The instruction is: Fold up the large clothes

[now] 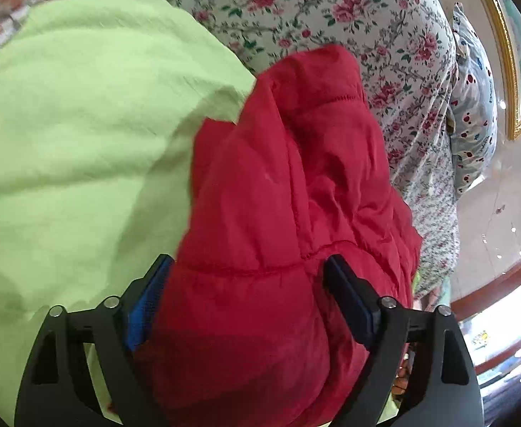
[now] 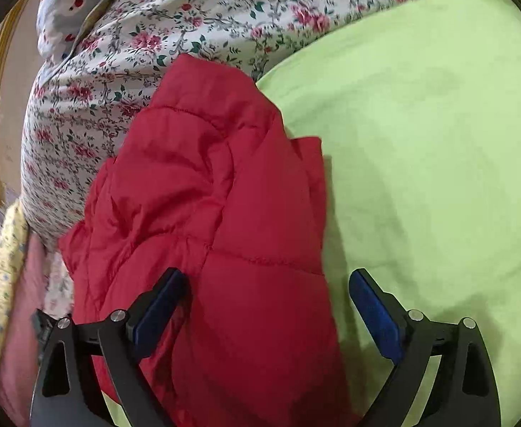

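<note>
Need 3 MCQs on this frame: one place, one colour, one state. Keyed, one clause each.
1. What does the red jacket lie on?
A. green sheet
B. bare floor
C. wooden chair

2. What colour are the gripper pads?
A. yellow
B. blue
C. white

3. How does the right gripper stand?
A. shut on the jacket
B. open, with the jacket's edge between the fingers
C. out of view

Key: 1 A, green sheet spreads under and beside it; 2 B, both pads show blue; 3 B, right pad stands clear over the sheet.

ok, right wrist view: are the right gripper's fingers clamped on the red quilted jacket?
No, the right gripper stands open: the red quilted jacket lies between its fingers, one over the green sheet.
</note>
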A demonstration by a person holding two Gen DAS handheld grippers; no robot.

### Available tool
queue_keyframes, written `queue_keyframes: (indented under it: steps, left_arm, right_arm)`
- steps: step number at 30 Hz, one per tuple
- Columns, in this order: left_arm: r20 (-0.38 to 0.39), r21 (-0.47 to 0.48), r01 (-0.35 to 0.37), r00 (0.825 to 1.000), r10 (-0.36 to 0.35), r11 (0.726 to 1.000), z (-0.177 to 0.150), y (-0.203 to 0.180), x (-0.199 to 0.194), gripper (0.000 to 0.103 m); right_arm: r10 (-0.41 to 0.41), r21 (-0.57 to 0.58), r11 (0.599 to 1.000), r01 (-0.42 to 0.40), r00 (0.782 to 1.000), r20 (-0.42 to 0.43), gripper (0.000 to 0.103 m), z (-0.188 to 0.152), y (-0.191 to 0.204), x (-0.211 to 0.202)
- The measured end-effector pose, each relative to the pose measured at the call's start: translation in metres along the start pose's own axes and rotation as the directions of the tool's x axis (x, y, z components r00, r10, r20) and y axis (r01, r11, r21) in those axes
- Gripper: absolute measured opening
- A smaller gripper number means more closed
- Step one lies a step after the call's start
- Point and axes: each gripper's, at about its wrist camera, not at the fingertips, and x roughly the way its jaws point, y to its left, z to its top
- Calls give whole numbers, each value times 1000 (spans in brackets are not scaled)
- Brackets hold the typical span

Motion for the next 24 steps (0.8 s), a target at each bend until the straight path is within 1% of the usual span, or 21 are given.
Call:
queue_keyframes:
  steps: [2,4,6,8,9,11,12,14,17,19,24]
  left_arm:
    - [-20,-2,16,1000,-16,1000,-3,-2,7,91]
    - [-17,25,-2,1000,3,1000,-6,-8,11,91]
    - [-18,49,-11,1000,12,999,-8,-13,11,91]
    - [-17,75,-11,1000,12,997,-10,-18,7,77]
    - [-16,85,-8,1000,9,996,-10,-20,5,74]
    - [-11,104,4,1000,-3,995,-12,-26,-2,61]
    - [-7,114,7,1000,-6,993,-13,-29,-6,59]
    - [-1,129,9,1000,-8,992,-15,-34,-12,54]
    - [4,140,16,1000,-16,990,-22,-39,-28,52]
    - [8,131,26,1000,-27,991,-27,-39,-37,50]
    - [10,124,50,999,-51,991,-54,-36,-71,49]
  right_arm:
    - [34,22,999,-34,999,-15,96,-2,-1,6]
    - [52,29,998,-52,998,-29,95,-3,1,10]
    - [53,8,999,-53,998,-43,88,-6,9,14]
    - [33,-12,999,-34,998,-46,76,-9,16,14]
    - [28,-17,999,-29,999,-45,72,-9,19,13]
    - [20,-26,999,-21,999,-44,59,-8,24,10]
    - [11,-36,999,-13,999,-44,56,-10,29,7]
    - [-1,-51,999,-1,999,-39,46,-11,36,2]
    - [-18,-68,998,16,999,-35,41,-15,47,-8]
    - [-18,-77,997,15,999,-35,40,-18,52,-15]
    - [28,-69,997,-31,998,-47,38,-37,55,-41]
